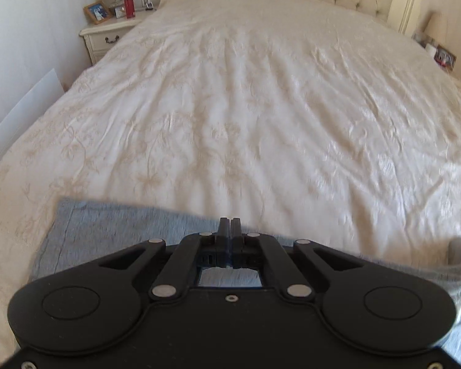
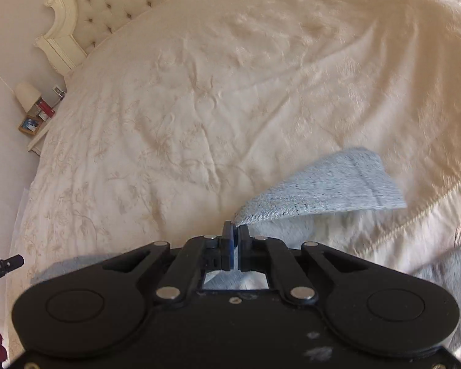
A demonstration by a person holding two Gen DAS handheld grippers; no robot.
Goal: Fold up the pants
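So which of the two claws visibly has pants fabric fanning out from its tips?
The right claw: light blue pants spread from its tips; the left claw shows none beyond.

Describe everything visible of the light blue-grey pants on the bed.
The light blue-grey knit pants look soft and heathered, with a stitched hem band at one end. The right gripper is shut on a pinched fold, lifting that end off the cream embroidered bedspread. The left gripper is shut at another edge, where the fabric spreads flat.
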